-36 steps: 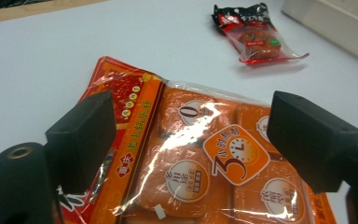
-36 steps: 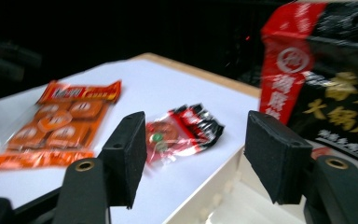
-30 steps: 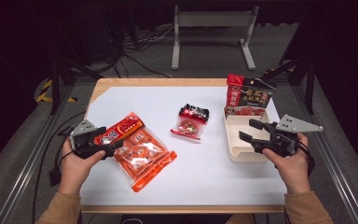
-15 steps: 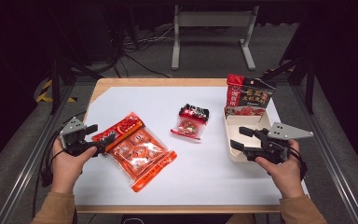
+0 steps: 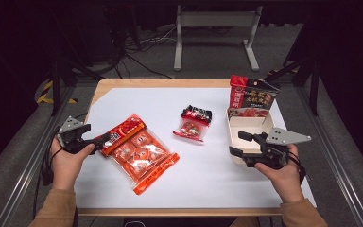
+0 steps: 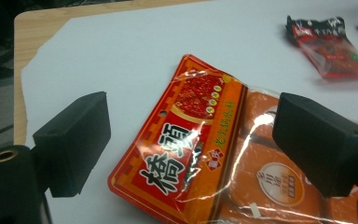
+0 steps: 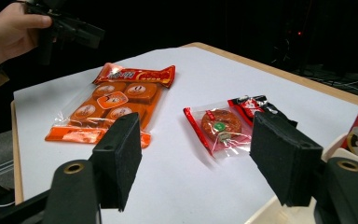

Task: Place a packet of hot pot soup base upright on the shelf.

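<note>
Left hand-held gripper (image 5: 105, 138) now off orange pack (image 5: 142, 152).

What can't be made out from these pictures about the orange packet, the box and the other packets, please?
- Orange packet, left gripper view: its lower end is cut off by the frame edge, and the small print is blurred.
- White box, high view: the right gripper covers its near end, so any contents cannot be told.
- Red pouch, right gripper view: cut off by the right edge.
- Small red packet, high view: label too small to read.
</note>
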